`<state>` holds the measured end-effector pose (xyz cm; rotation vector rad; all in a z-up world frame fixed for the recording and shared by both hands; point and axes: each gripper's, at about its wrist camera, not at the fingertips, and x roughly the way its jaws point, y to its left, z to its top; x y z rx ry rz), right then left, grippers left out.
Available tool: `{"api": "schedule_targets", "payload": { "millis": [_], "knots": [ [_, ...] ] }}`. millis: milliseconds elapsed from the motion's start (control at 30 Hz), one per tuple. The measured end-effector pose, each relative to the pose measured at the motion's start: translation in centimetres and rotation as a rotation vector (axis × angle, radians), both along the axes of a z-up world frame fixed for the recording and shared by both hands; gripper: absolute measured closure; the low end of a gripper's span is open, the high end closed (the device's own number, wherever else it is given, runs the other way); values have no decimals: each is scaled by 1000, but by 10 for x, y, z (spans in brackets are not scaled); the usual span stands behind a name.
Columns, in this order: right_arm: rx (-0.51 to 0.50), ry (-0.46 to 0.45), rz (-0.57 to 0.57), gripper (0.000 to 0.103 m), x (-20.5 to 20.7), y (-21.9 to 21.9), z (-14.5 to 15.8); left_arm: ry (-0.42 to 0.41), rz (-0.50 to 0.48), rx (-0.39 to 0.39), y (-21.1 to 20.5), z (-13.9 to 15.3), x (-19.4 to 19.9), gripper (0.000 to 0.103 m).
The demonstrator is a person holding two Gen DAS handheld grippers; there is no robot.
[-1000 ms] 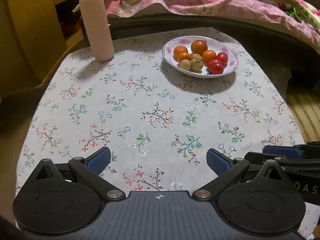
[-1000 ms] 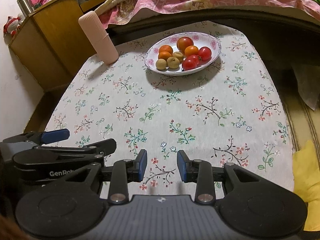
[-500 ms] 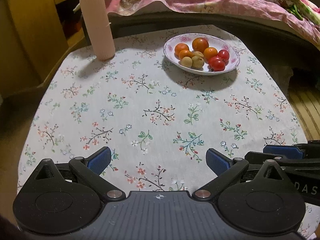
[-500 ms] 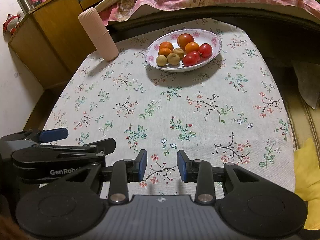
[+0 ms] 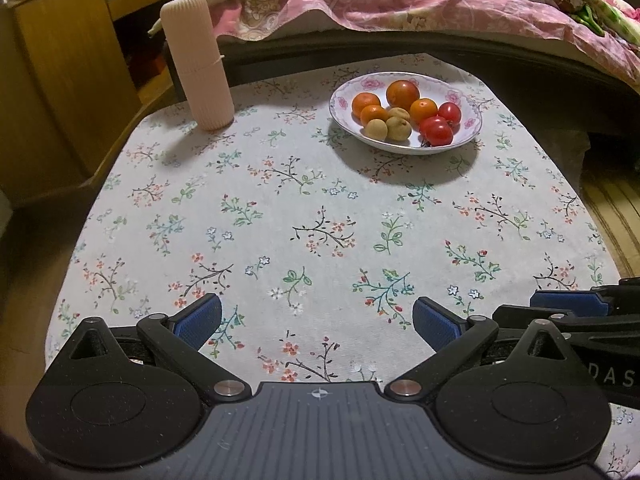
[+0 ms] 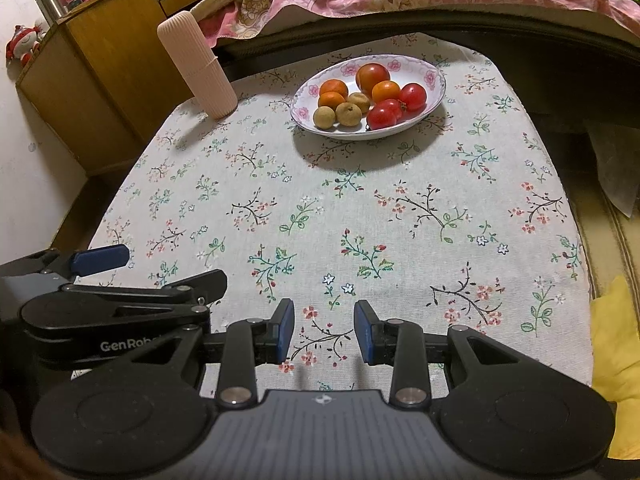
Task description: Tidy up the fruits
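A white plate with pink flowers [image 5: 466, 128] [image 6: 434, 80] stands at the far side of the table. In it lie small oranges [image 5: 365, 102] [image 6: 333, 89], red tomatoes [image 5: 439, 132] [image 6: 383, 117] and tan round fruits [image 5: 398, 127] [image 6: 348, 113]. My left gripper [image 5: 316, 306] hovers over the near edge of the table, its blue pads wide apart and empty. My right gripper [image 6: 324, 314] hovers beside it, its pads a narrow gap apart with nothing between them. Both are far from the plate.
A ribbed pink cylinder [image 5: 200, 64] [image 6: 196, 64] stands upright at the far left of the floral tablecloth [image 5: 320, 208]. A wooden cabinet [image 6: 100, 60] is to the left and a bed with a pink quilt [image 5: 400, 0] lies behind. Something yellow [image 6: 616, 344] sits at the right edge.
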<state>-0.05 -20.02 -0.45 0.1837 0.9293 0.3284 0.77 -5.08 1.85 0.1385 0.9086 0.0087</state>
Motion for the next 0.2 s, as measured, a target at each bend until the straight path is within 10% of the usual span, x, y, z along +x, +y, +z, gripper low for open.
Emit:
{"api": "schedule_targets", "payload": {
  "millis": [200],
  "knots": [
    [-3,0,0,68,1,1,-2,-11,1,8,-1,0,-1,0]
  ]
}}
